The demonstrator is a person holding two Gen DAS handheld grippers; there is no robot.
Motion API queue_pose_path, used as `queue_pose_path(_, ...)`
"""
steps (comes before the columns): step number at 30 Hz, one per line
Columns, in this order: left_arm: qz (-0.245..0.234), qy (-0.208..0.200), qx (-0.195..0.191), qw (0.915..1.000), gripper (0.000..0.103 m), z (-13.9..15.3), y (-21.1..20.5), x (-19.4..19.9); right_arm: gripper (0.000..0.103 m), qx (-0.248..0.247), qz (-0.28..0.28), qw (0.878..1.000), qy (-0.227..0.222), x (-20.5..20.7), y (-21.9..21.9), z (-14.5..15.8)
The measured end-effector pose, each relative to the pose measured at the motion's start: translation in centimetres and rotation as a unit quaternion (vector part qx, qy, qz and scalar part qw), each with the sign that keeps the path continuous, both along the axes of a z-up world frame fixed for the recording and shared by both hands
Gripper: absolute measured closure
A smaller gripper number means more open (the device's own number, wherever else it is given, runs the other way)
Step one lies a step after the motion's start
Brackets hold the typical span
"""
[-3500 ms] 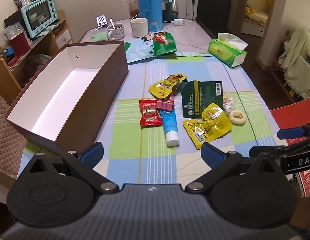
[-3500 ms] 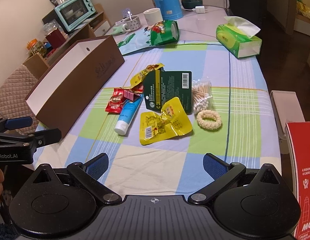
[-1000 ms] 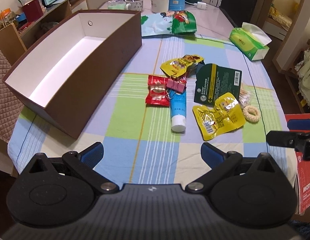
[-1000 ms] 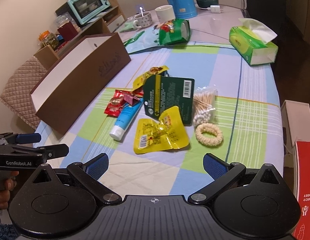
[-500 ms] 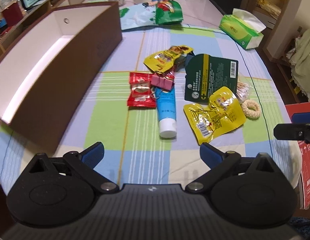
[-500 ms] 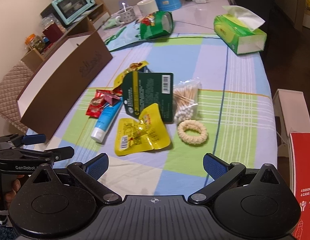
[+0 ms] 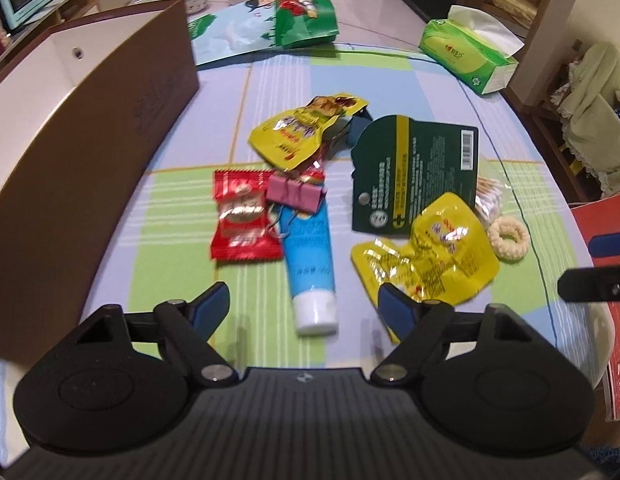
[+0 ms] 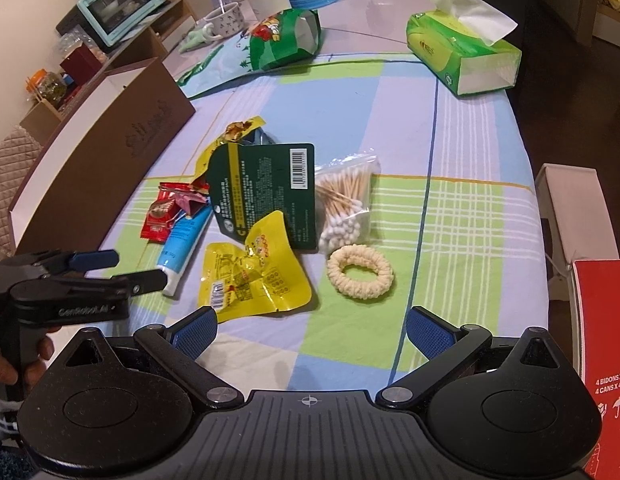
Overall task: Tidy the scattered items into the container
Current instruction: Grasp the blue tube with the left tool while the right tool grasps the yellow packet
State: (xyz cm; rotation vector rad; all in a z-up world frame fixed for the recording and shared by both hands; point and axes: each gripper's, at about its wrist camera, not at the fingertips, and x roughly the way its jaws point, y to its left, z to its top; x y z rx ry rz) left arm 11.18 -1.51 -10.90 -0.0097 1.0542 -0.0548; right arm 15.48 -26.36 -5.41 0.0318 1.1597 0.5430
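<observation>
Left wrist view: motion blur across the table, print on the red foil candy wrapper (image 7: pixel 243 220) and blue squeeze tube (image 7: pixel 308 251) unreadable. Clear bag of cotton swabs (image 7: pixel 487 199), ahead-right of the gripper, mostly hidden behind the dark green card packet (image 7: pixel 417 168) and crinkled yellow foil pouch (image 7: pixel 429 258). A dark blue object (image 7: pixel 356 126) under the far yellow snack pouch (image 7: pixel 302 130) is unidentifiable. Brown cardboard box (image 7: pixel 90 148) cut off at left edge; red carton (image 7: pixel 613 280) cut at right.

Right wrist view: pink binder clip (image 8: pixel 188 203) partly hidden behind the green packet; the hand (image 8: pixel 28 364) cut by the left edge.
</observation>
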Motion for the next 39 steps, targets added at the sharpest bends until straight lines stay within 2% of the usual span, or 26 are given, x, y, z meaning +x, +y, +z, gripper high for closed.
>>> queue_pose_path(3, -0.009, 0.008, 0.003, 0.9999, 0.036, -1.0, -0.3, 1.2, 0.0, -0.003, -0.006, 1.0, 0.005, 0.4, -0.1, -0.4)
queue_pose_path(8, -0.016, 0.029, 0.006, 0.9994, 0.066, -2.9, -0.3, 2.8, 0.0, -0.007, -0.012, 1.0, 0.011, 1.0, -0.3, -0.7)
queue_pose_path(13, -0.044, 0.019, 0.017, 0.9987, 0.076, -3.3, -0.4, 2.2, 0.0, -0.008, -0.014, 1.0, 0.015, 1.5, -0.1, -1.0)
queue_pose_path(20, -0.083, 0.041, 0.023, 0.9955, 0.077, -3.1, 0.8, -1.2, 0.0, -0.004, -0.004, 1.0, 0.011, 1.7, 0.5, -1.1)
queue_pose_path(24, -0.083, 0.051, 0.03, 0.9948, 0.075, -3.0, 1.3, -2.8, 0.0, 0.005, 0.005, 1.0, 0.008, 1.6, 0.9, -1.2)
queue_pose_path(27, -0.067, 0.047, 0.037, 0.996, 0.057, -3.1, 1.2, -2.8, 0.0, 0.018, 0.02, 1.0, 0.003, 1.6, 1.5, -1.3)
queue_pose_path(30, -0.051, 0.038, 0.029, 0.9976, 0.054, -3.2, 1.1, -2.4, 0.0, 0.039, 0.046, 0.998, -0.003, 1.7, 2.3, -1.6)
queue_pose_path(31, -0.049, 0.036, 0.029, 0.9978, 0.056, -3.2, 1.1, -2.3, 0.0, 0.045, 0.054, 0.997, -0.007, 1.8, 2.5, -1.8)
queue_pose_path(32, -0.049, 0.032, 0.029, 0.9978, 0.068, -3.2, 1.1, -2.4, 0.0, 0.048, 0.061, 0.997, -0.009, 1.9, 2.7, -2.0)
queue_pose_path(33, -0.051, 0.029, 0.027, 0.9979, 0.073, -3.1, 1.1, -2.5, 0.0, 0.051, 0.069, 0.996, -0.009, 2.1, 3.0, -2.3)
queue_pose_path(39, -0.047, 0.033, 0.023, 0.9981, 0.076, -2.9, 1.9, -3.8, 0.001, 0.06, 0.106, 0.993, -0.005, 3.3, 4.1, -4.0)
